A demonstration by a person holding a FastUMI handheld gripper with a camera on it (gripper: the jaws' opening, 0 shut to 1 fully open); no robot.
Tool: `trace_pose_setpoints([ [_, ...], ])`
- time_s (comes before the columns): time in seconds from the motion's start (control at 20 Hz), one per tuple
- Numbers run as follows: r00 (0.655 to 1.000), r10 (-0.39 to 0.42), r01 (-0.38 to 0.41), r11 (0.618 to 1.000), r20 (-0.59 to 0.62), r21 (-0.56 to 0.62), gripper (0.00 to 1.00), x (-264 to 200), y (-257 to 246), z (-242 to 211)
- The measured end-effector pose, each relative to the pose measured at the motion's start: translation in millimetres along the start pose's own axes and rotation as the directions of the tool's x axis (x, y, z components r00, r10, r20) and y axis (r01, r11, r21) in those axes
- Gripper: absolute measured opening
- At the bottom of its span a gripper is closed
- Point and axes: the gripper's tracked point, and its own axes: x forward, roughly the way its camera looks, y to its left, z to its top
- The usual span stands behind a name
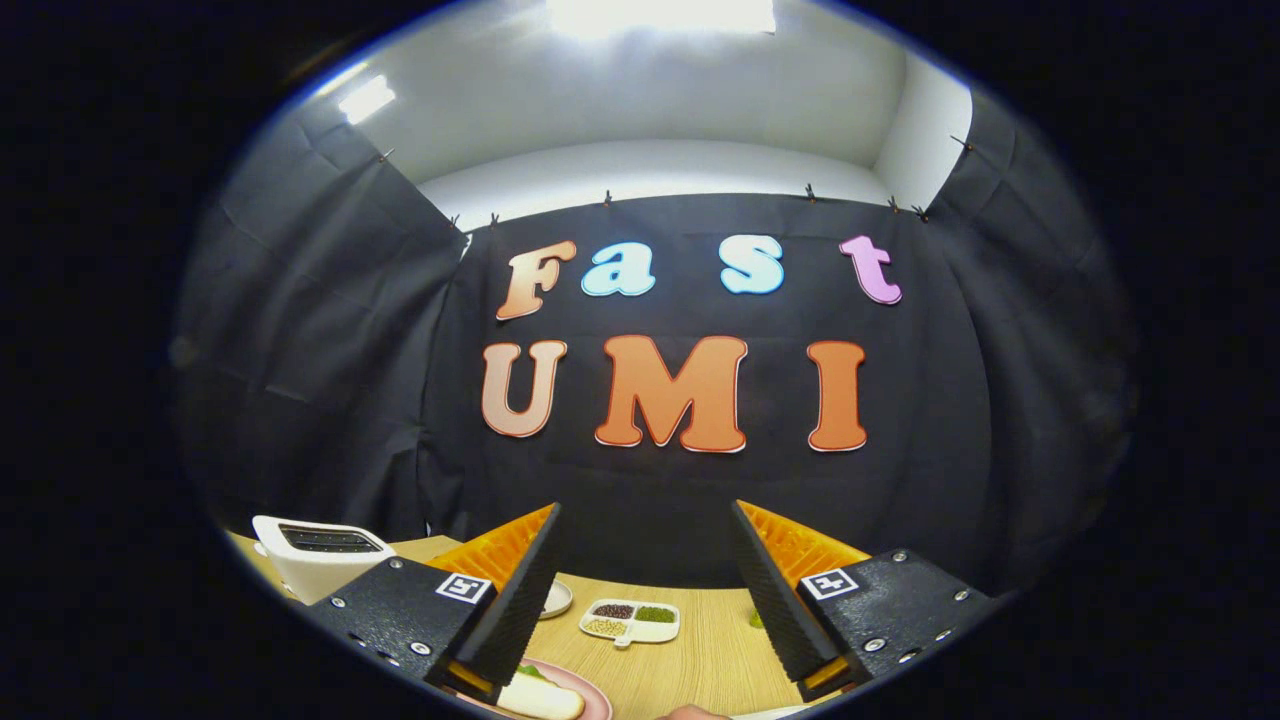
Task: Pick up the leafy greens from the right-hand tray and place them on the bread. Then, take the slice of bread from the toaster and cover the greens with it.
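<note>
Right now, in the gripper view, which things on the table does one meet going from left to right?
White toaster → pink plate with bread by the left finger → divided dish seen between the open gripper fingers → small green thing beside the right finger.

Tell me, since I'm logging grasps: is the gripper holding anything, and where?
Nothing. The gripper is open, its fingers apart, with only the table showing between them.

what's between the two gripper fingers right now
Nothing is held: the gripper is open. In the gripper view, the gap shows bare wooden table and, beyond the fingers, a small divided dish of beans and grains.
</note>
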Motion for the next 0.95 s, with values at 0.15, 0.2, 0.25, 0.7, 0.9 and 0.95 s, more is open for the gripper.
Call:
trace_pose_setpoints([
  [0.15,0.999,0.005,-0.005,1.000,0.041,-0.020,0.96,-1,6,8],
  [0.2,0.999,0.005,-0.005,1.000,0.048,-0.018,0.97,-2,8,9],
  [0.25,0.999,0.009,-0.008,1.000,0.053,-0.015,0.97,-2,10,10],
  [0.7,0.998,0.035,-0.036,0.999,0.049,0.018,0.97,-7,18,13],
  [0.9,0.998,0.043,-0.044,0.999,0.045,0.006,0.97,-7,23,14],
  [0.95,0.998,0.049,-0.049,0.999,0.043,0.008,0.97,-7,24,13],
])
